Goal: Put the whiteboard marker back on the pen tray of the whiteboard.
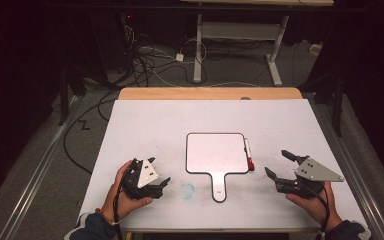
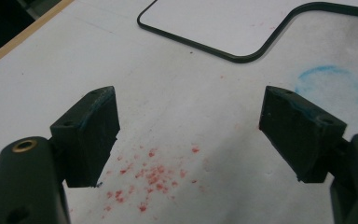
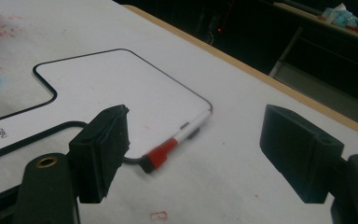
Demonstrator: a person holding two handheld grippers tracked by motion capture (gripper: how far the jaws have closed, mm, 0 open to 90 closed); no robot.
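Dark room, cables (image 1: pixel 145 62) across grey floor (image 1: pixel 45 165), white desk frame (image 1: pixel 240 35).

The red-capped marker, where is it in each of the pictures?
High view: the marker lies along the right edge of the whiteboard, cap nearest the person.
Left gripper view: no marker here, just a whiteboard corner at the top.
Right gripper view: centre, between the open jaws.
Shared landmark: the whiteboard's black rim.

Red-capped marker (image 3: pixel 177 140) — flat beside whiteboard (image 3: pixel 116 88)
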